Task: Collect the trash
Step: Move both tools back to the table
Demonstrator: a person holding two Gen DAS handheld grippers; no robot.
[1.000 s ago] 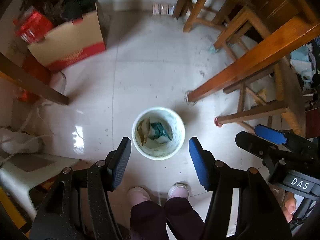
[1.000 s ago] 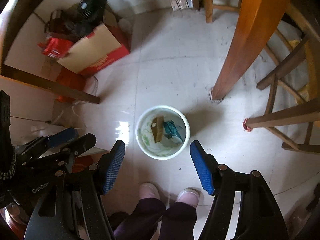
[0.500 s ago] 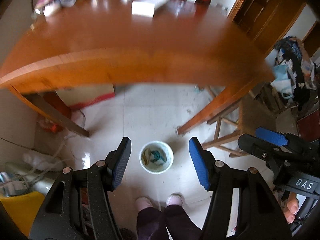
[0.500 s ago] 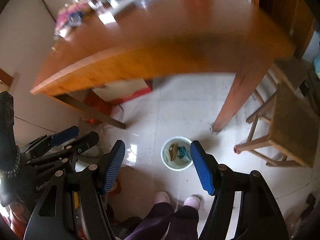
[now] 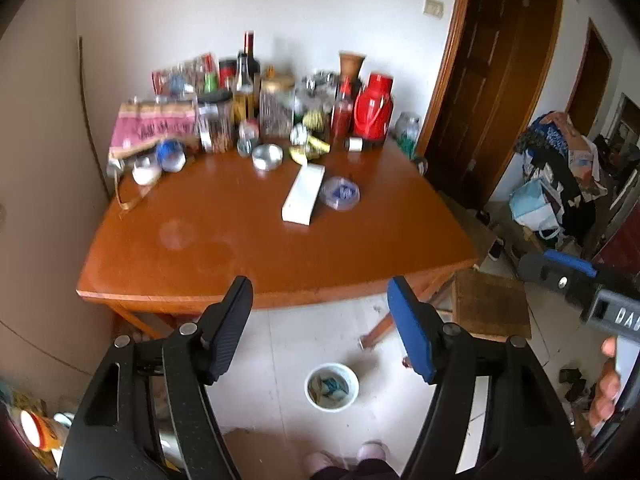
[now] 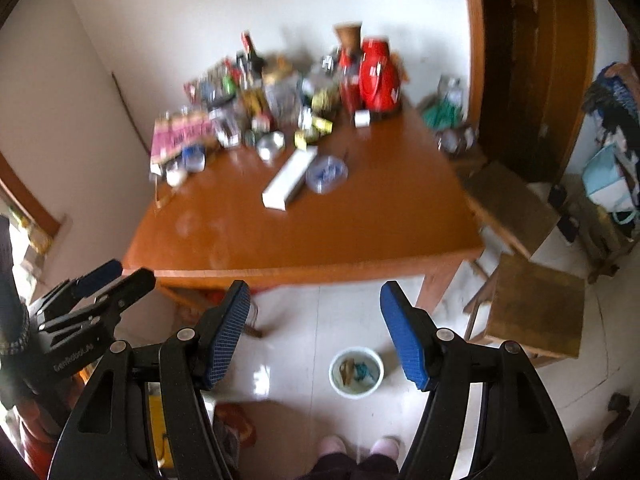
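Note:
A white trash bucket (image 5: 308,389) (image 6: 333,376) stands on the tiled floor in front of the wooden table (image 5: 240,232) (image 6: 320,236), with crumpled wrappers inside. On the tabletop lie a long white box (image 5: 303,194) (image 6: 289,179) and a clear round plastic piece with blue print (image 5: 340,193) (image 6: 326,174). My left gripper (image 5: 320,292) hangs high above the floor near the table's front edge, its jaws opening with nothing between them. My right gripper (image 6: 314,292) is beside it, open and empty.
Bottles, jars, a red thermos (image 5: 374,108) and food packs crowd the table's back edge. Wooden stools (image 6: 536,312) stand to the table's right, near a brown door (image 5: 492,80). Clothes and bags pile up at far right (image 5: 560,168). The person's slippers (image 6: 360,446) are below.
Both grippers have risen from just over the bucket to above table height and tilted up, so the tabletop now shows. The left jaws stand wider than before.

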